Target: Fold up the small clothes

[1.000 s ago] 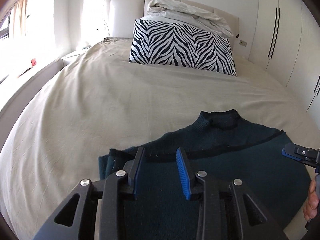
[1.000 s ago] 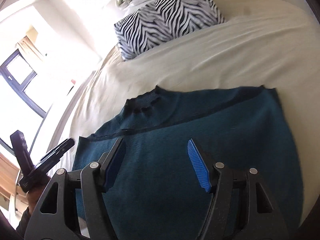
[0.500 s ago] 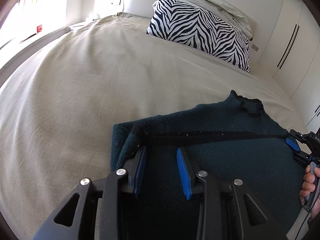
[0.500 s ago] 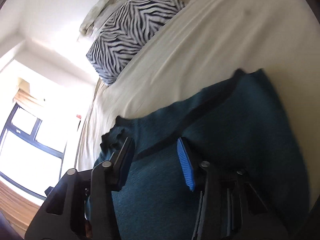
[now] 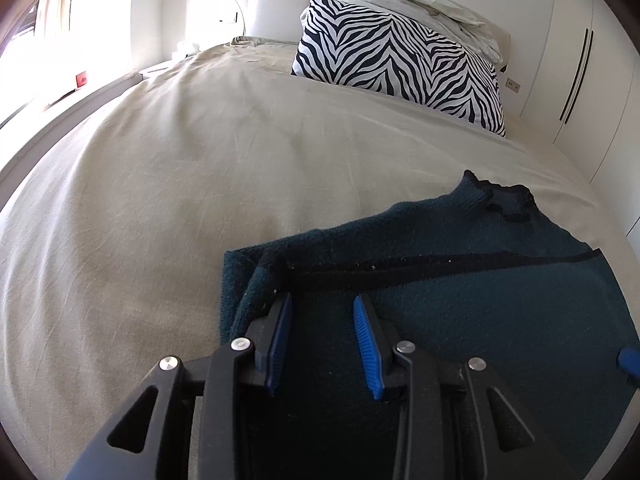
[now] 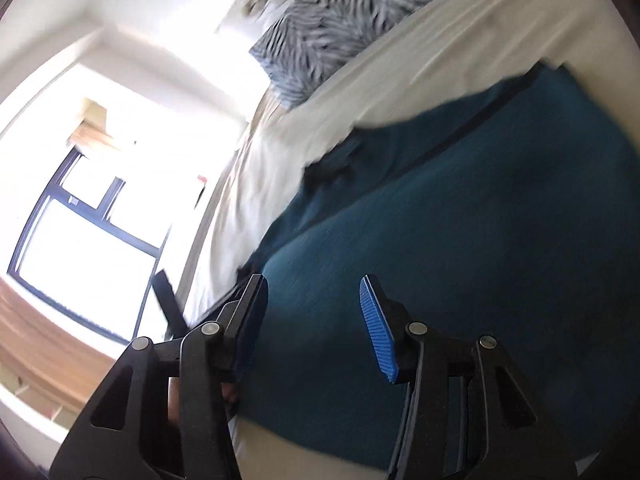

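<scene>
A dark teal knit sweater (image 5: 480,292) with black trim lies flat on the beige bed (image 5: 200,184), collar toward the pillow. It also shows in the right wrist view (image 6: 460,220), blurred. My left gripper (image 5: 322,332) is open, low over the sweater's left edge, where the cloth is bunched beside the left finger. My right gripper (image 6: 316,320) is open and empty, low over the sweater near its lower edge. A blue tip of the right gripper (image 5: 628,358) shows at the right edge of the left wrist view.
A zebra-print pillow (image 5: 400,68) with a rumpled white duvet (image 5: 416,4) on it stands at the headboard. White wardrobe doors (image 5: 580,72) line the right wall. A window (image 6: 88,240) and a wooden floor lie off the bed's left side.
Both grippers have come down closer to the sweater. The right gripper has rolled and swung toward the sweater's lower left part. Its jaws are narrower than a second ago. Nothing has been taken hold of.
</scene>
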Available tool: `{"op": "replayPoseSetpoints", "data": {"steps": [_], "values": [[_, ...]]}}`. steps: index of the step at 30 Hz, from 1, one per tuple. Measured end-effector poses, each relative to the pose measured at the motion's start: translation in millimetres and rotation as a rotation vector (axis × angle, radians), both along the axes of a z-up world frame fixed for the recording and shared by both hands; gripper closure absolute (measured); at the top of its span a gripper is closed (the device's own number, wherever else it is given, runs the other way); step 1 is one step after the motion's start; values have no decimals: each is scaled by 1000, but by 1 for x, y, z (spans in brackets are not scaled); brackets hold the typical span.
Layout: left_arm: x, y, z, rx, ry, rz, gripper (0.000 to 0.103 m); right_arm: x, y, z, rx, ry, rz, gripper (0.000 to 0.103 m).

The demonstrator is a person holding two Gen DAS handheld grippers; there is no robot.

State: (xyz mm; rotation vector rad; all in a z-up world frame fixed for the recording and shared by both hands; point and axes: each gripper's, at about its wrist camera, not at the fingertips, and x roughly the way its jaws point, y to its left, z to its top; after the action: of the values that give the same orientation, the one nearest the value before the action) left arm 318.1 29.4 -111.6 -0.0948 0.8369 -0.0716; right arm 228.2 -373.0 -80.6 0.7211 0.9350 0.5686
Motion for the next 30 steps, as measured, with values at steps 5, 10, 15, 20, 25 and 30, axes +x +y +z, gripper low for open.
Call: {"op": "replayPoseSetpoints", "data": {"steps": [5,10,15,20,25,30], "values": [[-1,0,0,-2,-3,-1,67,-30,84,-33,-53,47,206,56],[-1,1,0,-6,-9,-2,67,-27,42,-48,75,72,97,63],[-2,1,-1,-8,-12,-2,67,-30,-45,-59,153,73,-121,73],[-2,1,-1,-7,-12,-2,67,-59,-126,-62,148,30,-337,74],[-8,7,13,-46,17,19,67,-79,-165,-44,29,31,-446,71],[-79,-15,55,-206,-29,-25,56,-98,-137,-15,27,9,-404,53]]}}
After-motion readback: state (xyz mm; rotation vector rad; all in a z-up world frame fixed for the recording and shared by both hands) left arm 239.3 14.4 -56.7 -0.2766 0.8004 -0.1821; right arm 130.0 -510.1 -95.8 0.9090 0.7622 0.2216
